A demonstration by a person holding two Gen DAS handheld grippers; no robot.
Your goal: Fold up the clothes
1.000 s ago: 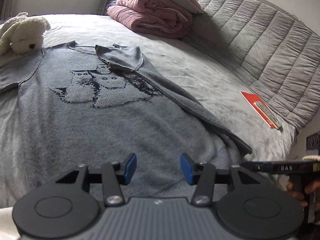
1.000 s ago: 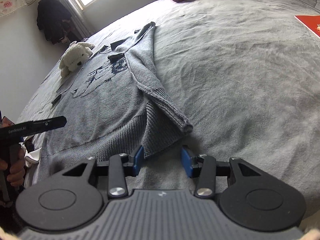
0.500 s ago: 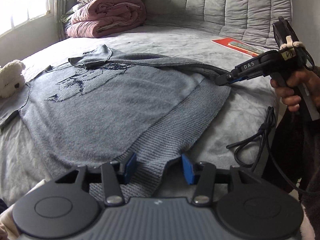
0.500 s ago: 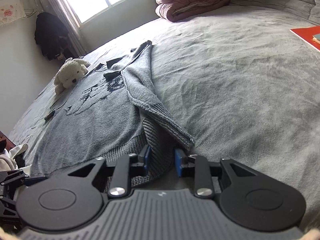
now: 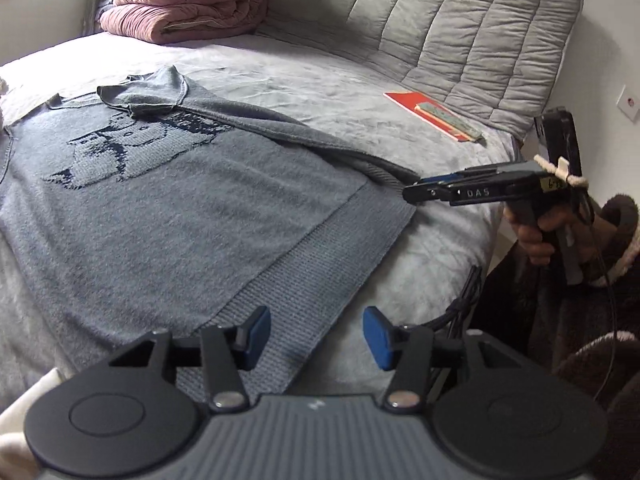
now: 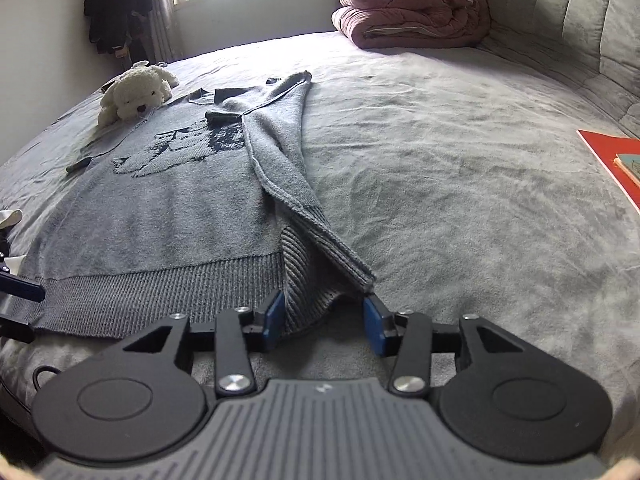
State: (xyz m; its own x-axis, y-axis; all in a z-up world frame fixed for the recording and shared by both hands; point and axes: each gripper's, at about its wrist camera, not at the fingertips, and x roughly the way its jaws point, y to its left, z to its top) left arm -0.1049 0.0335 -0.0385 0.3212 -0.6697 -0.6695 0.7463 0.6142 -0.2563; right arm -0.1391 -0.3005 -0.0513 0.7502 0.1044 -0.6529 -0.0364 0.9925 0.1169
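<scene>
A grey knitted sweater [image 5: 208, 200] with a dark picture on its chest lies flat on the bed, its right sleeve [image 6: 280, 160] folded in along the body. My left gripper [image 5: 316, 336] hovers over the near corner of the ribbed hem [image 5: 320, 280]; its jaws are opening and the hem shows between them, untouched by the pads. My right gripper [image 6: 324, 320] is at the other hem corner, jaws opening, with the raised ribbed fold [image 6: 304, 292] between the pads but not pinched. In the left wrist view the right gripper [image 5: 416, 192] is held by a hand at the sleeve cuff.
A folded pink duvet [image 6: 412, 12] lies at the head of the bed by the quilted headboard [image 5: 460, 40]. A white plush dog [image 6: 132, 92] rests by the sweater's far shoulder. A red book [image 5: 432, 120] lies right. A black cable [image 5: 464, 304] hangs off the bed edge.
The right jaws, nearly closed on the hem fold half a second ago, now stand wide apart. The left gripper has shifted along the hem and rolled, its jaws a little wider.
</scene>
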